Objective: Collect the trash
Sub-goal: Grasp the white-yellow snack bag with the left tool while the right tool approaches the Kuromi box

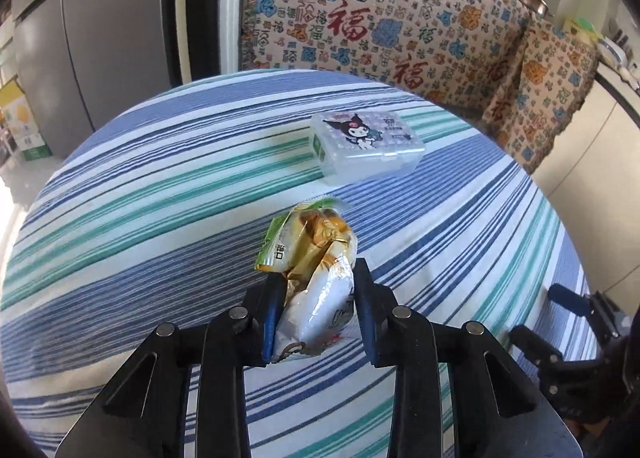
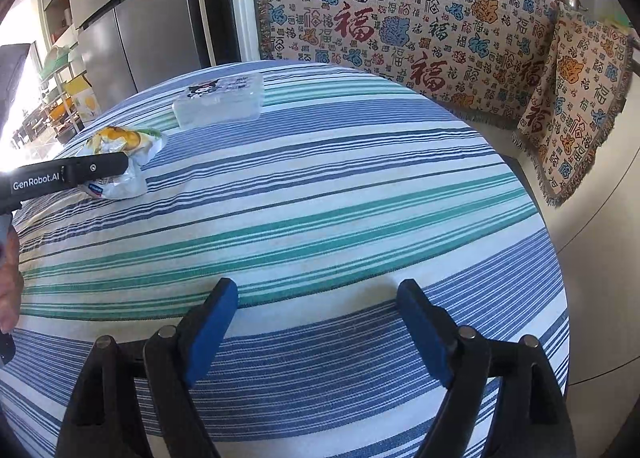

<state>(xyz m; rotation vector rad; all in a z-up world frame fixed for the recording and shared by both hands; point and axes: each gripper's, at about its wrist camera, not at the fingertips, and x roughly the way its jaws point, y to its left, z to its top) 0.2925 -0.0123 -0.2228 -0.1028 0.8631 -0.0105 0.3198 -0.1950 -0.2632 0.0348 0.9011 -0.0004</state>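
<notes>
Between the left gripper (image 1: 316, 290) pads, a crumpled wrapper (image 1: 310, 258), lettering unreadable.

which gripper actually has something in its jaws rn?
The left gripper: its jaws pinch the crumpled snack wrapper. The right gripper stands open over bare tablecloth.

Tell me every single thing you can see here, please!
snack wrapper: one, yellow, green and white, crumpled, between the left jaws
plastic box: one, clear with a cartoon lid, on the table beyond the wrapper
tablecloth: one, blue, green and white stripes, over the round table
patterned throw: cream with red and blue characters, behind the table
fridge: one, grey, far left
left gripper: one, black with blue pads, shut on the wrapper
right gripper: one, same colours, open, empty
</notes>
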